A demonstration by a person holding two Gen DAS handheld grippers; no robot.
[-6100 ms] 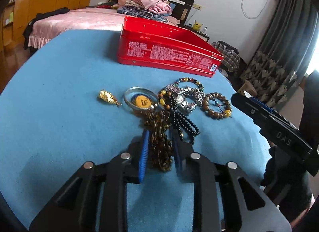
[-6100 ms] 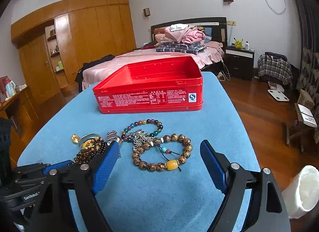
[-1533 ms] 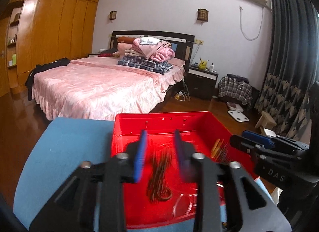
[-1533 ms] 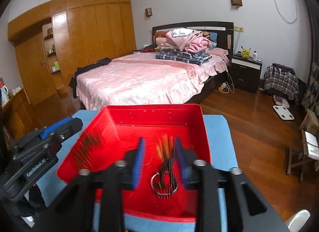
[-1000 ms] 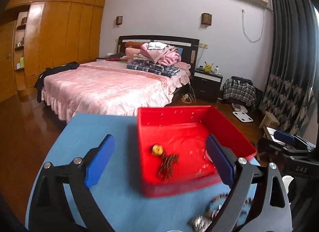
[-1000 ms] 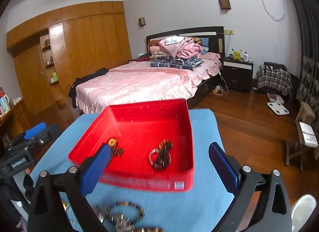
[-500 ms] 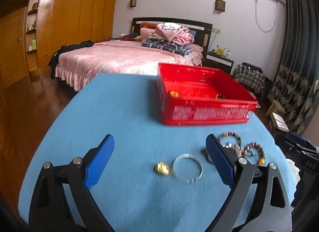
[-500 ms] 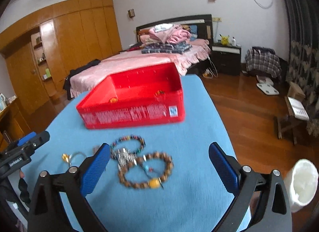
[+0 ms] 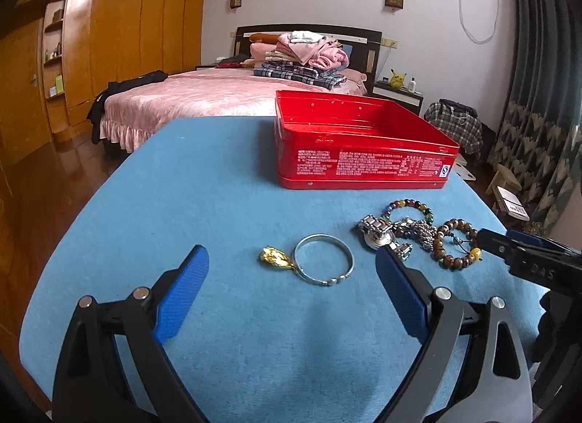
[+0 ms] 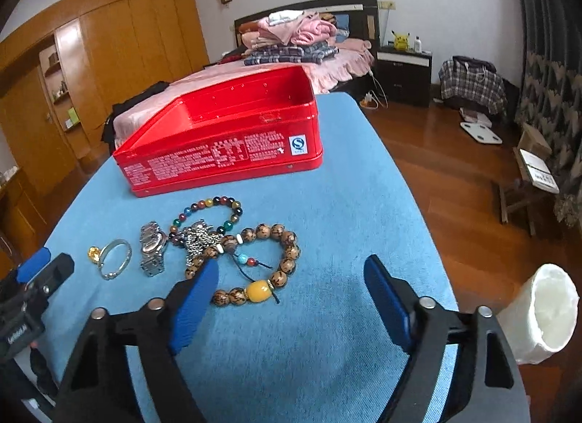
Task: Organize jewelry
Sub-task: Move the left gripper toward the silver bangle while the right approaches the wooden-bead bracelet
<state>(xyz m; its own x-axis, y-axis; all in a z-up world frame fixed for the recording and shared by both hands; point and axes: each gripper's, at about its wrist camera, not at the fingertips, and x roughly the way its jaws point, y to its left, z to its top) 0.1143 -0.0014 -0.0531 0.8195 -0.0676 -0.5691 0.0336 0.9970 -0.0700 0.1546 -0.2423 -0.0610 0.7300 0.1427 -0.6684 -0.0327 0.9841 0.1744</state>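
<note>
The jewelry left to sort lies in a loose row on the blue worktop [image 9: 218,186], on the near side of the open red tin [image 9: 363,154], so each piece can be lifted and carried a short way over the tin's low front wall. From the left wrist view, the left gripper [image 9: 291,295] hangs with its fingers spread wide and nothing between them, lined up on the gold pendant [image 9: 275,258] and the silver bangle [image 9: 323,258], which lie just beside each other and apart from the rest; that makes them the easy pick. The right gripper [image 10: 291,295] is closing, with only the near arc of the wooden bead bracelet [image 10: 262,263] close to its left finger; no pad presses on it yet. That bracelet overlaps a silver charm [image 10: 198,237], which in turn lies on the coloured bead bracelet [image 10: 207,212], with a watch [image 10: 152,244] just to the side, so a lift here may drag neighbours along. The worktop's right edge drops off near the wooden bracelet, with a white bin [image 10: 538,310] below on the floor side. Bare cloth lies before both grippers, and the strip between the pieces and the tin is free.
</note>
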